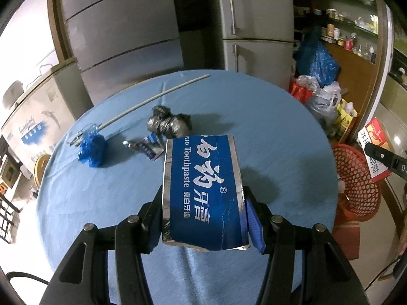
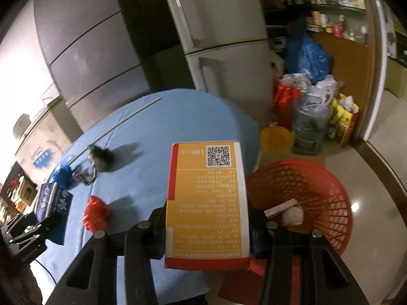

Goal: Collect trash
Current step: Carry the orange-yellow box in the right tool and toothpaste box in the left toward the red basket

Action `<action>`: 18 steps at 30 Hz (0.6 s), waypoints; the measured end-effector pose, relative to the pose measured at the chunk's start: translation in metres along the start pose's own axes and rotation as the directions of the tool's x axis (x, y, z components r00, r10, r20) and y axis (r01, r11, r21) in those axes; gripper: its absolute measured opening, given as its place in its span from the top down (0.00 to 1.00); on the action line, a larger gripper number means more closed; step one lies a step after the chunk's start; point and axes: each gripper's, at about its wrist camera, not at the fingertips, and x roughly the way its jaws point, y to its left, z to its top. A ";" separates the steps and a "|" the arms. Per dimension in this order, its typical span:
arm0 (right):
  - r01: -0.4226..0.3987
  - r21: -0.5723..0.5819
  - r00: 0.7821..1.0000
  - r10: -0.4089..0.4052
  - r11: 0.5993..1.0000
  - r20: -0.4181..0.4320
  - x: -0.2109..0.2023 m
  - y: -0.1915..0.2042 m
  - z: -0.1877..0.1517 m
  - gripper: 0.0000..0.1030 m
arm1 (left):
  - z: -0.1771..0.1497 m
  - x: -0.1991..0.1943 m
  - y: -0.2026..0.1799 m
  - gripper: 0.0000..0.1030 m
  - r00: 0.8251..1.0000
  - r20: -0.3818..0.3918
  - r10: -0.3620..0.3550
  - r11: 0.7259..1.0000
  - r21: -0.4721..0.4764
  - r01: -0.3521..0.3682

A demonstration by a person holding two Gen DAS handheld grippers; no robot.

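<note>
Clamped between the jaws of my left gripper (image 1: pixel 203 218) is a blue toothpaste box (image 1: pixel 203 190), its silver-edged face turned up at the camera and its far end hanging over the round table (image 1: pixel 267 117) with the blue cloth. My right gripper (image 2: pixel 207 231) is likewise shut on a box, an orange-and-white carton (image 2: pixel 207 203) with a QR code near its far end, held just beside the table's edge with the red mesh basket (image 2: pixel 318 185) on the floor close by, off the table's right side. That basket already has a white crumpled wad (image 2: pixel 292 216) and a flat pale piece (image 2: pixel 279 207) in it (I cannot tell what the piece is). Still lying on the table are a dark crumpled bag (image 1: pixel 169 124) near its middle, a small blue-and-white packet (image 1: pixel 148 147) touching that bag's near side, a scrunched blue bag (image 1: pixel 91 150) toward the table's left edge, a long pale rod (image 1: pixel 152 99) running across the far half, and a red crumpled bag (image 2: pixel 96 213) nearer me. Beyond the table stand grey cabinets (image 1: pixel 122 33) and a refrigerator (image 1: pixel 254 20).
</note>
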 end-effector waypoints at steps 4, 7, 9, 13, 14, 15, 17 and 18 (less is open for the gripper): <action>0.031 0.027 0.999 -0.032 0.999 0.017 -0.010 -0.017 0.004 0.52 | 0.004 -0.006 -0.006 0.44 1.000 0.015 -0.008 1.000 0.010 0.008; 0.050 0.043 0.998 -0.051 0.998 0.024 -0.016 -0.028 0.004 0.52 | 0.005 -0.008 -0.011 0.44 1.000 0.015 -0.014 1.000 0.017 0.014; 0.057 0.053 0.998 -0.058 0.997 0.024 -0.018 -0.034 0.004 0.52 | 0.007 -0.009 -0.014 0.44 1.000 0.016 -0.020 1.000 0.021 0.020; 0.063 0.063 0.998 -0.064 0.996 0.029 -0.022 -0.038 0.003 0.52 | 0.013 -0.012 -0.023 0.44 0.999 0.023 -0.041 0.999 0.030 0.041; 0.062 0.064 0.998 -0.064 0.996 0.029 -0.022 -0.039 0.001 0.52 | 0.015 -0.011 -0.027 0.44 0.998 0.025 -0.051 0.998 0.035 0.050; 0.061 0.065 0.998 -0.063 0.996 0.029 -0.023 -0.039 -0.001 0.52 | 0.018 -0.010 -0.031 0.44 0.998 0.027 -0.061 0.997 0.038 0.060; 0.060 0.066 0.998 -0.062 0.996 0.023 -0.021 -0.040 -0.005 0.52 | 0.023 -0.006 -0.041 0.44 0.996 0.017 -0.091 0.995 0.042 0.090; 0.060 0.067 0.998 -0.062 0.996 0.019 -0.020 -0.042 -0.007 0.52 | 0.025 -0.005 -0.046 0.44 0.995 0.017 -0.101 0.994 0.048 0.100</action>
